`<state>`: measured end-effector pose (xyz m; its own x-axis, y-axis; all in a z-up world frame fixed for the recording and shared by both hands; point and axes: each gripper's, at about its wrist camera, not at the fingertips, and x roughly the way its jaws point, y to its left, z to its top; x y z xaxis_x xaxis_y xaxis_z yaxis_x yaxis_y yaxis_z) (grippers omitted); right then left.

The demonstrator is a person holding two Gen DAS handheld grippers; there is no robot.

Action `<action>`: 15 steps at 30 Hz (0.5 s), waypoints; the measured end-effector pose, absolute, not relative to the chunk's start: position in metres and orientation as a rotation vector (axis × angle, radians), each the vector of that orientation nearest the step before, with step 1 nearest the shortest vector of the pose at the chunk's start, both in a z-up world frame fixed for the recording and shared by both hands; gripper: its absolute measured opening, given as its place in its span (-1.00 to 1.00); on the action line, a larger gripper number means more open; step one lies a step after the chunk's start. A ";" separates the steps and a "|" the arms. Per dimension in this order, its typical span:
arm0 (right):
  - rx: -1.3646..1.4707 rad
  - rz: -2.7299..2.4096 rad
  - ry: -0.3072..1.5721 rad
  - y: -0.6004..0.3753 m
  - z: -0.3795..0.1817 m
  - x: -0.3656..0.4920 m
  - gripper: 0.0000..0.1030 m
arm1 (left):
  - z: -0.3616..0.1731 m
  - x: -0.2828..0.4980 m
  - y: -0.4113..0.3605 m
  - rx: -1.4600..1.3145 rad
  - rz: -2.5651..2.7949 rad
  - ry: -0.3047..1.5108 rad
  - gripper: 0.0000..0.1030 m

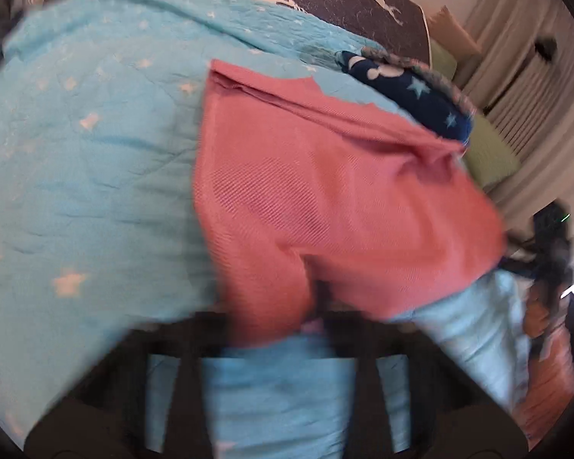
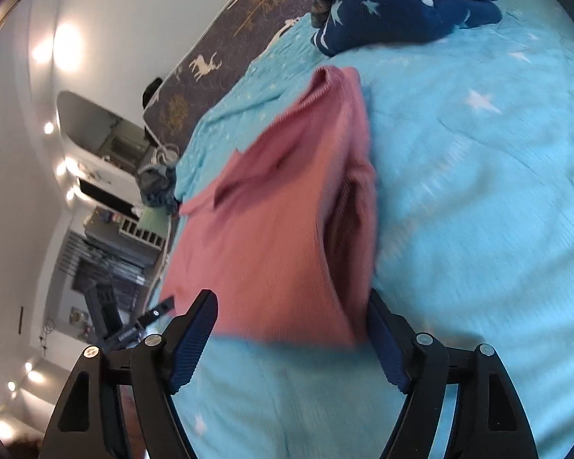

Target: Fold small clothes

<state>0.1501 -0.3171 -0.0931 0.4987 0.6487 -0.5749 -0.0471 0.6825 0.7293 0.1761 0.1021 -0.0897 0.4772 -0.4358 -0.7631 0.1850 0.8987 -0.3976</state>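
A pink ribbed garment lies on a light blue star-print bed cover. In the blurred left wrist view its near edge puckers into a pinch at my left gripper, which is shut on the fabric, its tips hidden under the cloth. In the right wrist view the pink garment reaches down between the fingers of my right gripper. That gripper is open and wide; its blue pads stand apart from the cloth edge. The left gripper shows at the garment's left corner.
A navy garment with pale stars lies bunched at the far side of the blue cover, with patterned fabric beside it. A dark blanket with deer and trees borders the cover. Shelves and room clutter lie off the bed's left.
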 end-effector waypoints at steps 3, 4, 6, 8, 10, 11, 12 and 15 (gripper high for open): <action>0.742 0.419 1.084 -0.306 -0.099 0.164 -0.77 | -0.081 0.170 0.100 -0.300 -0.358 0.969 -0.75; 0.731 0.408 1.074 -0.305 -0.093 0.161 -0.78 | -0.074 0.162 0.098 -0.274 -0.354 0.951 -0.75; 0.727 0.411 1.032 -0.311 -0.074 0.146 -0.79 | -0.064 0.142 0.096 -0.228 -0.371 0.925 -0.75; 0.750 0.434 0.996 -0.321 -0.057 0.124 -0.82 | -0.053 0.116 0.098 -0.212 -0.414 0.920 -0.75; 0.721 0.437 0.973 -0.329 -0.042 0.094 -0.83 | -0.045 0.086 0.098 -0.198 -0.443 0.914 -0.75; 0.700 0.432 0.971 -0.330 -0.038 0.078 -0.83 | -0.044 0.075 0.098 -0.197 -0.453 0.915 -0.75; 0.690 0.432 0.979 -0.330 -0.036 0.062 -0.83 | -0.042 0.059 0.098 -0.195 -0.463 0.917 -0.75; 0.657 0.420 1.004 -0.328 -0.040 0.013 -0.83 | -0.047 0.014 0.094 -0.191 -0.474 0.965 -0.75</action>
<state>0.0127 -0.3283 -0.0405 0.4836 0.6032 -0.6342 -0.0278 0.7348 0.6777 0.0144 0.0944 -0.0470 0.4771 -0.4689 -0.7434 0.3021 0.8817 -0.3623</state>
